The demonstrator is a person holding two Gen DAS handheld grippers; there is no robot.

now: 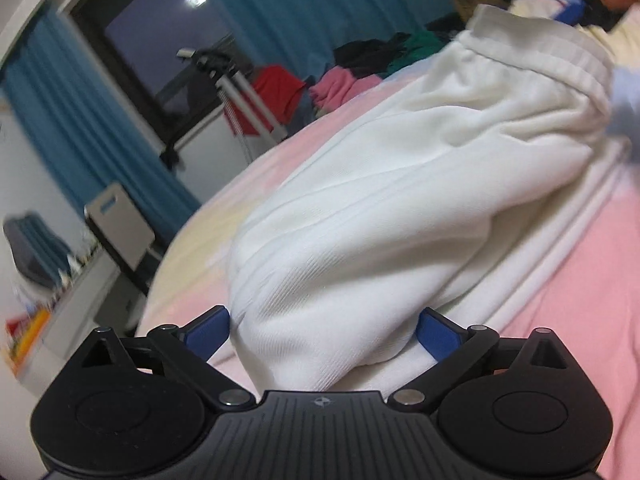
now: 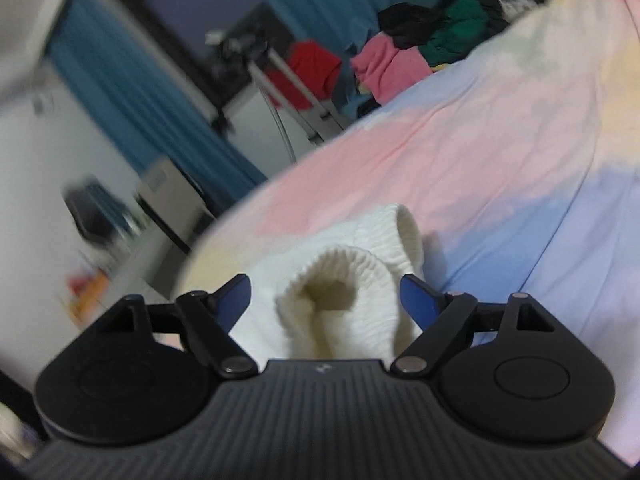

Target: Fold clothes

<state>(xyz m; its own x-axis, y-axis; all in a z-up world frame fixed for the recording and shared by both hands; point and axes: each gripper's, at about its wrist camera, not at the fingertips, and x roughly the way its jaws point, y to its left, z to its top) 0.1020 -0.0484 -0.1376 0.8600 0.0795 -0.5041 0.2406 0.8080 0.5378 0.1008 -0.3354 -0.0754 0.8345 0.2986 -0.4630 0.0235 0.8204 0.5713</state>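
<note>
Both tongs stand wide, nothing pinched! The left tongs (image 1: 323,330) straddle the near end of white knit trousers (image 1: 400,208) lying on the pastel bed sheet (image 1: 580,280), long axis running straight away toward the elastic waistband (image 1: 540,56). The right tongs (image 2: 325,300) frame two ribbed, tube-shaped cuffs (image 2: 352,280) near the bed's edge, soft cloth between the blue pads yet ungripped.

A: What do the tools look like?
B: The left gripper (image 1: 323,330) is matte black plastic with a ribbed centre panel, a small round emblem, two round housings, silver pivot screws and blue pads (image 1: 208,332).
A: And the other?
B: The right gripper (image 2: 325,300) matches it: black, ribbed, silver screws, blue pads (image 2: 234,300).
</note>
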